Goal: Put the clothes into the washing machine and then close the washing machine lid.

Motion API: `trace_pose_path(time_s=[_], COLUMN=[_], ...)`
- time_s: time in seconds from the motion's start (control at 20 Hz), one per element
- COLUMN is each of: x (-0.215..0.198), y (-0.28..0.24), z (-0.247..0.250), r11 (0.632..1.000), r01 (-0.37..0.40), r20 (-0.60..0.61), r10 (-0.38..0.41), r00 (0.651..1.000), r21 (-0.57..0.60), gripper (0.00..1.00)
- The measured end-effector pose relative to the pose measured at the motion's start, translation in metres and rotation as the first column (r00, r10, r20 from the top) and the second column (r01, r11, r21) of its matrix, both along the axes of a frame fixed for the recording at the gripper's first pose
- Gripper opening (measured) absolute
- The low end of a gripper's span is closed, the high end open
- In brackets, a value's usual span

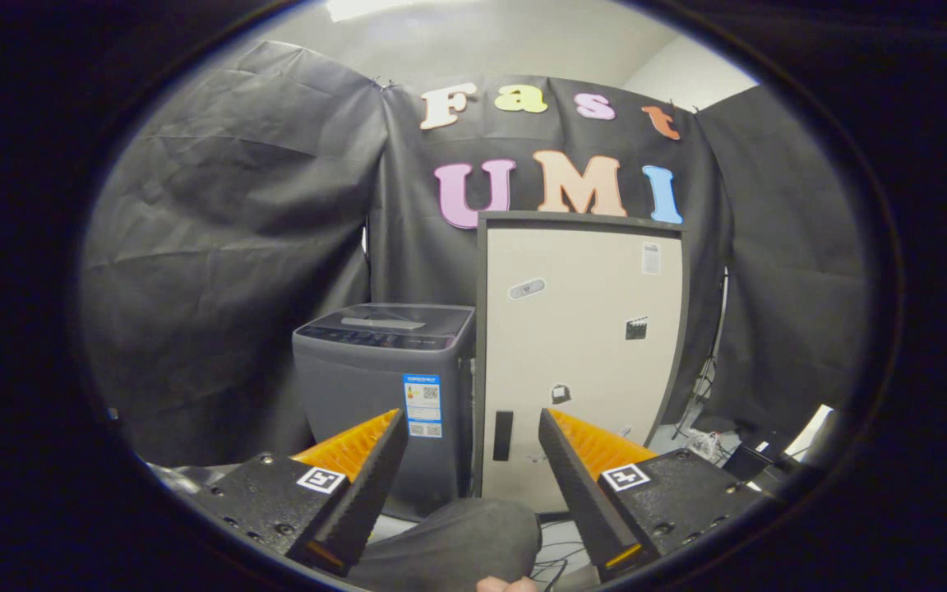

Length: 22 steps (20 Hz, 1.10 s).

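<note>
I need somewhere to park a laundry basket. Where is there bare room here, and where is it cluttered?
The washing machine has its lid shut and bare on top. Beside it stands a pale cabinet; past that, cables and gear crowd the floor. The gripper hangs open, with dark cloth low between its jaws.

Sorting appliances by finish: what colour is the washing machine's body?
Dark grey, with a darker closed lid; the washing machine shows best in the gripper view, beyond the open hand-held gripper.
</note>
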<state>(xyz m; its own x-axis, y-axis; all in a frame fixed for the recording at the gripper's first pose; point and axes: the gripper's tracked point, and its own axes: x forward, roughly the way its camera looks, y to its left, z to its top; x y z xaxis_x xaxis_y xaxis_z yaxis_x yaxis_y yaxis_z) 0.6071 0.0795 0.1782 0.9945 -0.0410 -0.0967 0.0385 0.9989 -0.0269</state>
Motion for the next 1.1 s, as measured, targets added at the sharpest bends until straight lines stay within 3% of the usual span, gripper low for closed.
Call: trace_pose_path(time_s=[0.4, 1.1], x=[0.0016, 0.0017], y=[0.0034, 0.0029], z=[-0.0004, -0.0022], r11=[0.998, 0.999], r01=[0.019, 0.013], r20=[0.009, 0.002], r10=[-0.020, -0.013], r00=[1.000, 1.000], r21=[0.054, 0.049], gripper=[0.98, 0.97])
